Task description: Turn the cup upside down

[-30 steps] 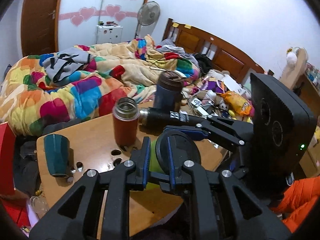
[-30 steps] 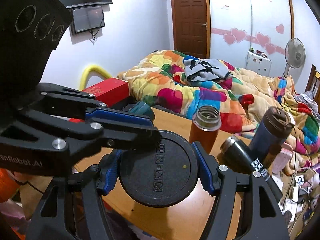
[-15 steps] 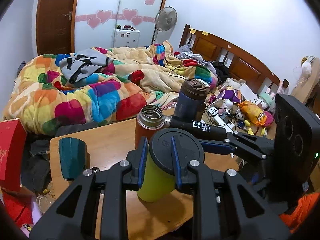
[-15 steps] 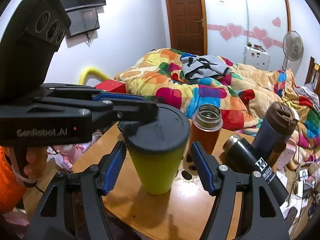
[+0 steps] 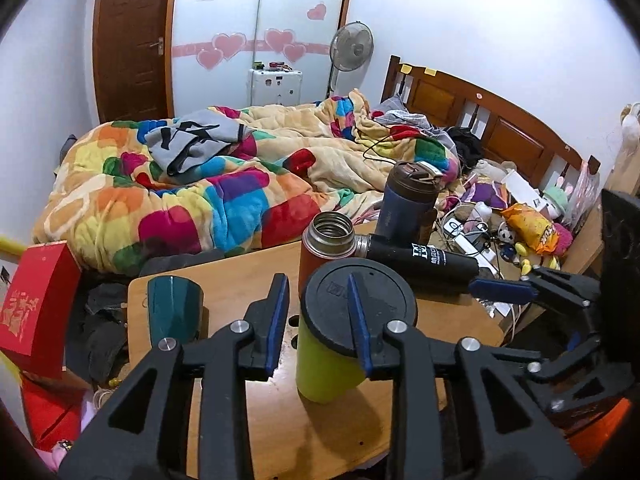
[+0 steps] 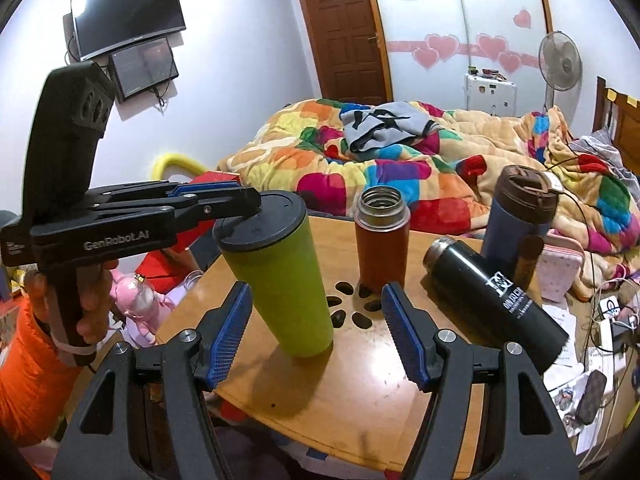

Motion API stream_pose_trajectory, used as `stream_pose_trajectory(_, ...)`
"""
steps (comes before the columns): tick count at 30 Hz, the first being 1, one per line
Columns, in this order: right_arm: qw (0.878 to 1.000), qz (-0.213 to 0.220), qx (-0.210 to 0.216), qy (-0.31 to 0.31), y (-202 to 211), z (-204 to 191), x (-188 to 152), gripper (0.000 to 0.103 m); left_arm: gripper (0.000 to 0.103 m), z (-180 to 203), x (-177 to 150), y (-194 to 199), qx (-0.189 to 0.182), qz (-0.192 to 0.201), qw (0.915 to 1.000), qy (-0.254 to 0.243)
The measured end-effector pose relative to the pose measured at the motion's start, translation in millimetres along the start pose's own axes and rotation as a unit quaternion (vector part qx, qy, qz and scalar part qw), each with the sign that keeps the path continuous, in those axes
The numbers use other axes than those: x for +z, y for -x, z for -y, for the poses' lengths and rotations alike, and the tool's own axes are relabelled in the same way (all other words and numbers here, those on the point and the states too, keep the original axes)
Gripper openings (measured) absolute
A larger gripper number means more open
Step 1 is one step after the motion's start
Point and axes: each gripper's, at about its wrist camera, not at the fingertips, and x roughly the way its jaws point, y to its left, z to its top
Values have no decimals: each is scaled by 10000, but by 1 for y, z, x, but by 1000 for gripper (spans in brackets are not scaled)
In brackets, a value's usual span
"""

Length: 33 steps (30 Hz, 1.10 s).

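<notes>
A lime-green cup (image 6: pixel 284 280) with a black lid stands upright on the round wooden table (image 6: pixel 360 384); it also shows in the left wrist view (image 5: pixel 328 364). My left gripper (image 5: pixel 318 320) is open, its jaws apart beside the lid, above the cup's top; from the right wrist view its fingertips (image 6: pixel 240 200) reach the lid's left edge. My right gripper (image 6: pixel 316 336) is open and empty, its jaws wide on either side of the cup's lower part, not touching it.
On the table stand an open red-brown flask (image 6: pixel 382 240), a dark blue tumbler (image 6: pixel 516 220), a black bottle (image 6: pixel 496 300) lying on its side and a teal cup (image 5: pixel 174 310) at the left edge. A bed with a colourful quilt (image 5: pixel 180 192) lies behind.
The green cup went from tilted, lid toward the cameras, to upright on the table. My left gripper opened and let go of the lid. My right gripper drew back a little.
</notes>
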Motion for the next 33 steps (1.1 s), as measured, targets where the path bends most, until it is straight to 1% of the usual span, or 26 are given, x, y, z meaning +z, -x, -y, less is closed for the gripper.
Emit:
stream_pose_trajectory(4,9999,110,-78,-36,13,1,1,64,34,9,1,5,37,75,9999,-80)
stream_pose_trajectory(7,9996,243,-135,-52,26,1,4,66,35,17,2,21,53,278,9995,-102)
stream_pose_trajectory(8,9995,288,-152,-59,30,1,5,68,37,20,2,29,75,363,9993,-109)
stream_pose_trajectory(10,9988,435,-205,-84,42,1,6,69,44,27,1,44,192,566,9981,-163)
stream_pose_trajectory(12,9982,546,-238,-111,51,1,10,70,55,34,-1,60,290,772,9964,-210)
stream_pose_trajectory(13,9976,616,-270,-133,57,1,11,74,57,38,-2,69,319,891,9953,-220)
stream_pose_trajectory(14,9968,712,-330,-161,64,1,13,82,62,42,-3,78,327,996,9943,-215)
stream_pose_trajectory(15,9960,794,-364,-181,69,2,14,84,68,44,-5,84,337,1067,9935,-194)
stream_pose_trajectory(16,9950,893,-397,-198,74,2,14,84,70,46,-7,91,359,1133,9928,-162)
stream_pose_trajectory(18,9933,1043,-439,-211,87,1,17,84,81,51,-10,101,449,1230,9913,-114)
stream_pose_trajectory(19,9927,1098,-456,-215,92,0,18,85,85,53,-11,106,505,1283,9904,-87)
stream_pose_trajectory(20,9916,1172,-504,-216,98,-1,19,89,93,54,-13,110,543,1335,9895,-62)
stream_pose_trajectory(21,9908,1216,-545,-216,101,-3,20,93,96,55,-15,115,592,1411,9882,-26)
stream_pose_trajectory(22,9896,1288,-606,-208,106,-5,20,101,100,57,-18,119,641,1496,9867,7)
stream_pose_trajectory(23,9878,1384,-686,-197,111,-8,19,103,102,58,-21,124,664,1570,9854,23)
stream_pose_trajectory(26,9842,1541,-861,-147,122,-12,17,103,103,64,-26,130,749,1676,9830,18)
stream_pose_trajectory(30,9831,1555,-962,-116,125,-18,13,103,103,71,-33,132,884,1758,9804,46)
stream_pose_trajectory(33,9822,1564,-1027,-136,126,-20,9,103,103,70,-38,131,915,1818,9789,165)
